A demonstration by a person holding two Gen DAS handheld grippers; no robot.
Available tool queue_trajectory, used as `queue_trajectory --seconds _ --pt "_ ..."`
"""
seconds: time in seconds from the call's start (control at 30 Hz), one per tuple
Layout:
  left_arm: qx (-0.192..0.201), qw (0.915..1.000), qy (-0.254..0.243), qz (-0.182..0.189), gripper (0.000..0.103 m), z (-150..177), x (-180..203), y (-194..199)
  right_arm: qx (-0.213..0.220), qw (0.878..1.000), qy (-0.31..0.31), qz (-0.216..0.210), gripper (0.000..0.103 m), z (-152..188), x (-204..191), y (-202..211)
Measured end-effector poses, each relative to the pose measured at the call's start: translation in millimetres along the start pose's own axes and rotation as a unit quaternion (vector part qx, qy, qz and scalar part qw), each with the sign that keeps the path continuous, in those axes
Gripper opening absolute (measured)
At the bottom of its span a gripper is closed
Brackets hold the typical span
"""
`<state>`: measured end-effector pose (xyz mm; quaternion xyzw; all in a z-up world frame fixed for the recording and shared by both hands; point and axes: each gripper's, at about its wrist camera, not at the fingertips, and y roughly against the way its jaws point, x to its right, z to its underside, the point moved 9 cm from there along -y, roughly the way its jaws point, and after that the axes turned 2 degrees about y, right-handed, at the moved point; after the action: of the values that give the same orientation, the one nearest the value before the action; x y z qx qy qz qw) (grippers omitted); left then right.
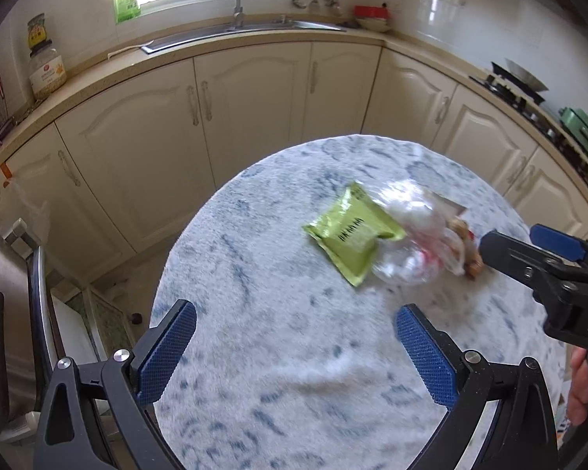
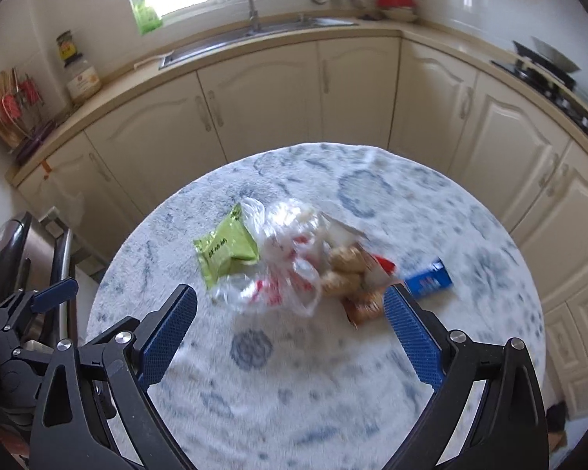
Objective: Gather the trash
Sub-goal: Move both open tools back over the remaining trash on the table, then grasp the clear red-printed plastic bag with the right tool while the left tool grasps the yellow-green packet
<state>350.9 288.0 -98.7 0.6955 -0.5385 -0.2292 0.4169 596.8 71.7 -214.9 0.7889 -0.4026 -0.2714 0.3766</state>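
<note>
Nearest thing in both wrist views is the tongs themselves. The left gripper (image 1: 296, 342) has its blue pads spread wide with nothing between them, just hanging over the round table (image 1: 278, 411) with its white-and-blue mottled cloth. The right gripper (image 2: 290, 331) is spread wide too, also empty, its right finger just in front of the trash pile.

The trash sits around the middle of the table, all bunched together: a green snack packet (image 2: 225, 248) with dark print down one side, too blurry to read, touching a crumpled clear plastic bag (image 2: 284, 262) with red marks on it. Can't tell what's actually inside the bag. Against the bag's right side is a torn wrapper with brownish lumps (image 2: 351, 274), snack pieces maybe. Just right of that, a small blue carton (image 2: 427, 280), label unreadable.

At the left edge, below the table, there's a shiny metal bin (image 1: 8, 305), contents not visible.

Further back, cream cabinets and a counter. On the counter, a big clear jar (image 1: 47, 72) with a label and something pale inside, a yellow-labelled jar (image 1: 37, 31) stacked on top, text too small to read. Then the steel sink (image 1: 247, 31), and a red-lidded bowl (image 1: 372, 17) off to the right.
</note>
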Motion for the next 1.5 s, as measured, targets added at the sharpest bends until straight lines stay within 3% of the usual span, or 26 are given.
queue_trajectory --seconds 0.17,0.43,0.6,0.63,0.8,1.03,1.2,1.37,1.47,1.5 --pt "-0.01 0.9999 0.007 0.005 0.101 -20 -7 -41 -0.039 0.999 0.009 -0.006 0.083 -21 -3 -48" --pt "-0.024 0.9995 0.015 0.016 0.101 -34 -11 -91 -0.086 0.996 0.011 -0.001 0.081 -20 5 -101" --pt "-0.034 0.9987 0.034 0.018 0.101 -32 -18 -106 -0.105 0.994 0.002 -0.023 0.053 -15 -1 -125" --pt "-0.035 0.9985 0.037 0.019 0.101 -32 -19 -107 -0.105 0.994 0.001 -0.027 0.053 -14 -1 -128" --pt "-0.032 0.9986 0.036 0.021 0.101 -30 -18 -100 -0.097 0.994 -0.016 -0.036 0.05 -13 4 -112" --pt "-0.027 0.9988 0.038 0.017 0.101 -39 -8 -89 -0.027 0.998 -0.031 -0.048 0.05 -30 15 -49" --pt "-0.031 0.999 0.025 0.019 0.101 -54 10 -97 0.017 0.998 -0.054 -0.02 0.05 -38 48 -14" --pt "-0.043 0.999 0.009 0.001 0.101 -69 28 -125 0.017 0.995 -0.087 0.044 0.05 -37 102 -18" --pt "-0.064 0.9979 -0.001 -0.011 0.101 -73 37 -155 0.004 0.992 -0.115 0.055 0.05 -29 130 -27" --pt "-0.072 0.9973 -0.006 -0.005 0.096 -73 42 -166 0.001 0.991 -0.119 0.055 0.05 -27 134 -28"
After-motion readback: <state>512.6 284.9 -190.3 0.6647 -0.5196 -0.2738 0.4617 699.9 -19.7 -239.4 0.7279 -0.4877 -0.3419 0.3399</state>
